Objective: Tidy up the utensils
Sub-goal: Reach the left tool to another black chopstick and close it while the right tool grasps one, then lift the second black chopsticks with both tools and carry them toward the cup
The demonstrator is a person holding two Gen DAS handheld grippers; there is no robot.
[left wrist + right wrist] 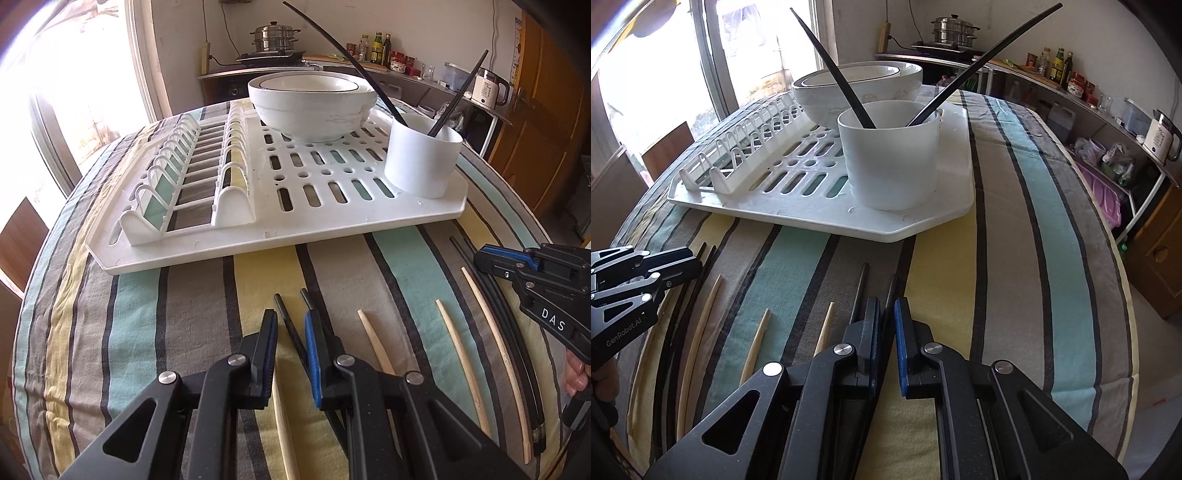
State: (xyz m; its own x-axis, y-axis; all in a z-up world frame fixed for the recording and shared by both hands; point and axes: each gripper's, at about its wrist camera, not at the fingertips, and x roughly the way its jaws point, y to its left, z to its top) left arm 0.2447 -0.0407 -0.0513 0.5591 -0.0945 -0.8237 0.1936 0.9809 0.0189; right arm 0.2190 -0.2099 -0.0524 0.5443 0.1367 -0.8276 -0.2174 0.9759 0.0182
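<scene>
Both tools are lowered over the striped-cloth counter (184,314): the left tool (291,332) is narrowed around a thin black chopstick (286,317), contact not discernible; the right tool (886,325) is pressed together on another black chopstick (891,288). Two black chopsticks (827,66) are already stood in the white cylindrical cup (890,166) on the white plastic drying rack (240,243). Several pale bamboo chopsticks (458,358) are left lying loose.

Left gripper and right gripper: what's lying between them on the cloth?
Three bamboo chopsticks lie on the striped cloth between the left gripper and the right gripper; the left wrist view shows it best.
</scene>
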